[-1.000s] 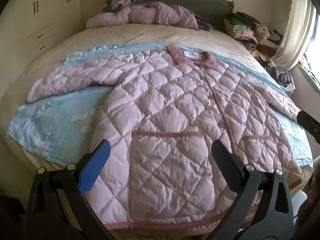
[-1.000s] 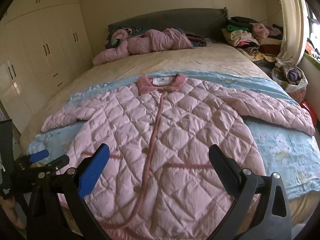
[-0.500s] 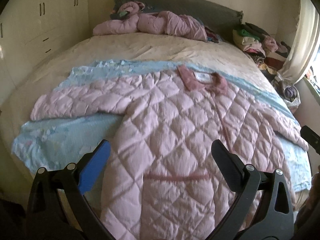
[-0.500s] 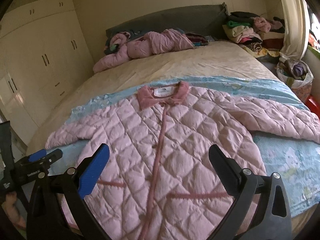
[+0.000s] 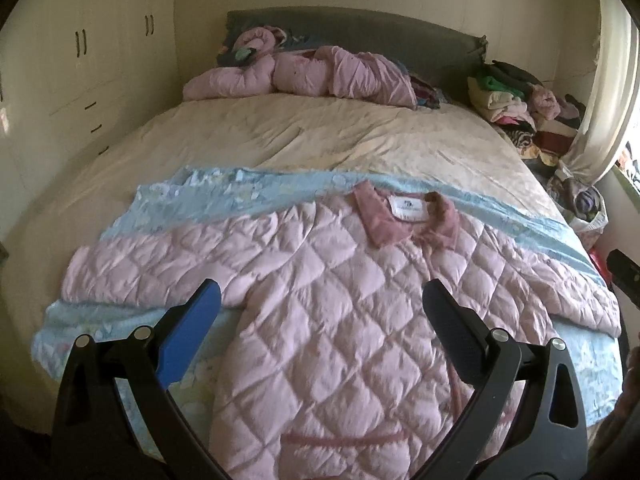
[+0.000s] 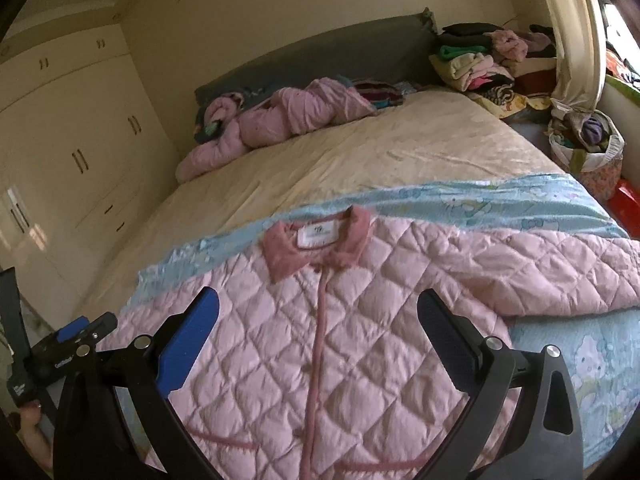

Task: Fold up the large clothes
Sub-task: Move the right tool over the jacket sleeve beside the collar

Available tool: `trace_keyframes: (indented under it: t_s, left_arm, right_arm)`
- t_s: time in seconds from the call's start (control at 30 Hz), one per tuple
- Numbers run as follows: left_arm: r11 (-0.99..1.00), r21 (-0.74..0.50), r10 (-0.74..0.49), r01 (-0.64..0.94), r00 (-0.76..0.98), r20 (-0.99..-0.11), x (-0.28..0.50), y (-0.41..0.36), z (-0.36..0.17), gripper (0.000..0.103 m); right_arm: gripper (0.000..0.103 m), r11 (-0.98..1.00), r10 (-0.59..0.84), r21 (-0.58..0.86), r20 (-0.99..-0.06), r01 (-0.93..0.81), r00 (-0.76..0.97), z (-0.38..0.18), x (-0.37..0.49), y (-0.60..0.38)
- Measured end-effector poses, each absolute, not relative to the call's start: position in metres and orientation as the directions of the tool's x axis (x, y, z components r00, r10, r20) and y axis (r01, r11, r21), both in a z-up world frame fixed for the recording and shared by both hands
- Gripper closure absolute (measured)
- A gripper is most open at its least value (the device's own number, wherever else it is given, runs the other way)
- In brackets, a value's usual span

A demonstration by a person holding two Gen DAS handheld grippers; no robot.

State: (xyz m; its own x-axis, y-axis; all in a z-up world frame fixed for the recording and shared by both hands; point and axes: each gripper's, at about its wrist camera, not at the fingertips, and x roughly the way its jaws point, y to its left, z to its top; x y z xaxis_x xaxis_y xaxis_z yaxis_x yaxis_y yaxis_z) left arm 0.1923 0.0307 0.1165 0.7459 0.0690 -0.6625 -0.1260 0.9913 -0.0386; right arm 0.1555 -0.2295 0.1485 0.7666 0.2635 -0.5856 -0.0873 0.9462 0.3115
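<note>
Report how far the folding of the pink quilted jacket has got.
Done: the pink quilted jacket lies flat, front up, on the blue sheet, collar toward the headboard, both sleeves spread out. In hand: nothing; the left gripper and right gripper are both open above the jacket, gripping no fabric. Left: every fold, sleeves and body alike. A second pink garment lies crumpled near the headboard.

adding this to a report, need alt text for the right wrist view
A pink quilted jacket lies spread flat, front up, on a blue printed blanket on a bed, framed by the open right gripper. More clothes are piled near the headboard.
</note>
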Motion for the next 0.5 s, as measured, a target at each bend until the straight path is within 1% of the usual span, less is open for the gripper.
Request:
trace_keyframes:
  t_s: [0.23, 0.5]
  left_arm:
    - [0.994, -0.051, 0.039, -0.097, 0.747, -0.663, 0.227, 0.014, 0.116, 0.008]
    - [0.997, -0.04, 0.015, -0.059, 0.725, -0.689, 0.261, -0.008, 0.098, 0.008]
  right_arm:
    - [0.004, 0.95, 0.206, 0.312, -0.587, -0.016, 0.783, 0.146, 0.182, -0.262]
    - [0.004, 0.948, 0.133, 0.308, -0.614, 0.08, 0.778, 0.125, 0.201, -0.298]
